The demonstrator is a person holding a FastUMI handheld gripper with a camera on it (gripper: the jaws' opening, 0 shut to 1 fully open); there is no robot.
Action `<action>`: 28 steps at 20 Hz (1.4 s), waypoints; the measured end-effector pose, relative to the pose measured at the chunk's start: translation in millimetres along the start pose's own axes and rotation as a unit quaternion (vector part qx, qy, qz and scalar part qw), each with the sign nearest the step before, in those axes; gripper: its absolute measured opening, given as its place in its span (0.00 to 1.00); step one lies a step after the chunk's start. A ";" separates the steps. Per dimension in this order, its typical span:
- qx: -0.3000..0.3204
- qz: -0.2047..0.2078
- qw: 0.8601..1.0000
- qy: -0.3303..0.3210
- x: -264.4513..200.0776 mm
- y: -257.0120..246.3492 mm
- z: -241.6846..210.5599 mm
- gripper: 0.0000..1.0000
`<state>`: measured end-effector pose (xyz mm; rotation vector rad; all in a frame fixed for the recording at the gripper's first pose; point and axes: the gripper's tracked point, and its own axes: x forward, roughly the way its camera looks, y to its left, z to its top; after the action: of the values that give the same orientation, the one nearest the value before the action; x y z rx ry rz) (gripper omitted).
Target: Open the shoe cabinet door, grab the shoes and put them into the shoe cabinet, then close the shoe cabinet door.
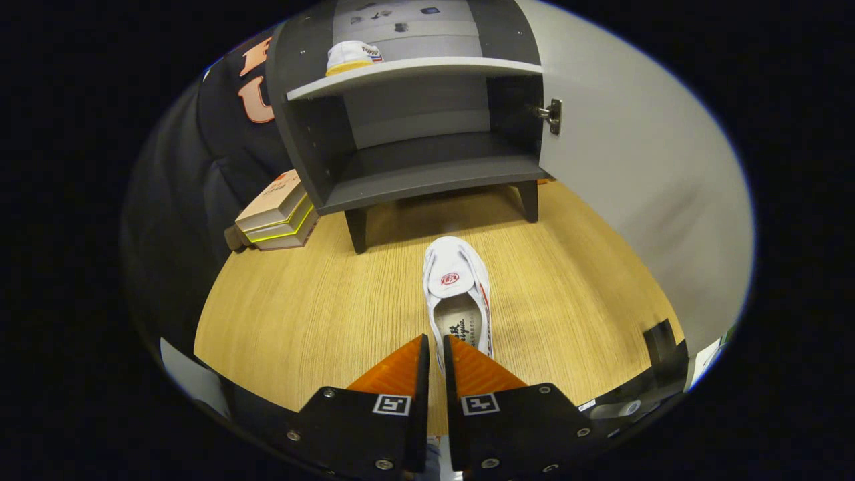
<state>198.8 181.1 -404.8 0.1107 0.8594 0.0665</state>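
Item: white shoe (458,294), on worktop (300,314) before open shoe cabinet (427,167), toe cabinetward. Gripper (435,354) jaws nearly closed, seemingly pinching its heel collar, ready for lifting.

I count two white shoes: one (458,287) on the floor just ahead of my claw's (435,347) nearly closed fingers, one (352,57) beyond on the cabinet's (414,170) upper shelf. One cabinet, its one door (628,153) open. Two stacked boxes (277,214) sit left of it.
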 end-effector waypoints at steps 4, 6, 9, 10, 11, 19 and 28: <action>0.002 0.005 1.000 0.021 32.8 -2.5 -5.6 0.13; 0.006 0.010 0.999 0.030 45.7 -1.9 -7.5 0.13; 0.010 0.019 0.999 0.040 62.2 1.9 -9.0 0.14; 0.008 0.019 0.999 0.043 68.1 3.1 -8.6 0.14; 0.005 0.017 0.999 0.044 73.4 3.2 -9.0 0.15; 0.000 0.015 1.000 0.014 111.9 6.0 7.5 0.10; -0.017 0.022 0.999 -0.035 73.5 -0.5 38.1 0.00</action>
<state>275.6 185.5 -435.5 0.0986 0.7864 0.1181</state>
